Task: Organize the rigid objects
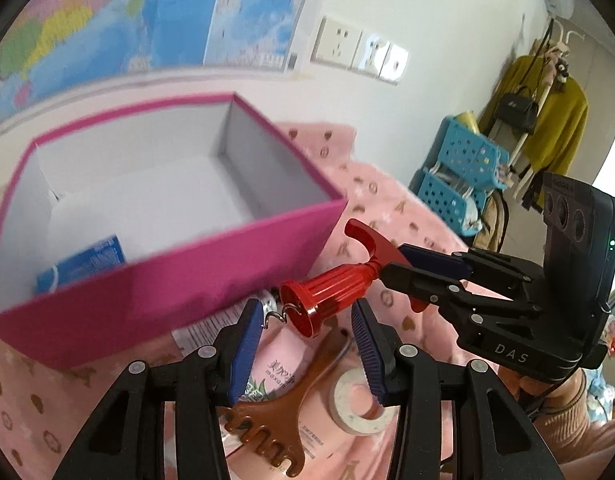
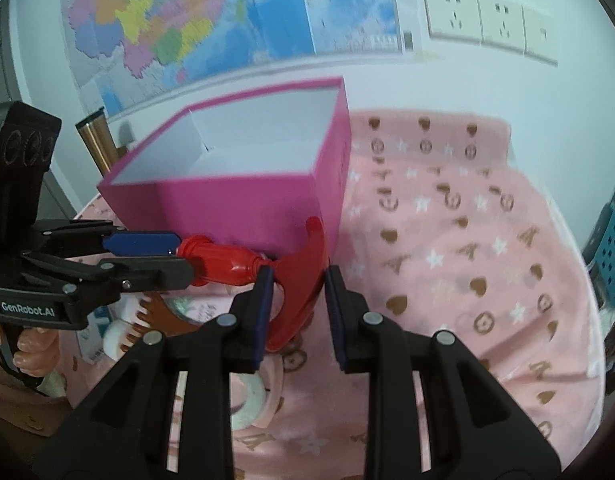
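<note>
"DAS" in pale letters on the black body of the right tongs (image 1: 391, 266), seen from the left wrist view. "GenRobot.AI" in white on the black body of the left tongs (image 2: 178, 259), seen from the right wrist view. The pink bottle (image 1: 281, 376) under the comb has print, too blurred to read. Small print on a white label (image 1: 205, 330) by the box, unreadable. Wall map (image 2: 227, 12) lettering too blurred to read.

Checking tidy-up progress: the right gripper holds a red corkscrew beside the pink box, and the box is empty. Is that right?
Not quite. The pink box is not empty: the left wrist view shows a blue packet inside it. The right gripper does hold the red corkscrew beside the box.
</note>
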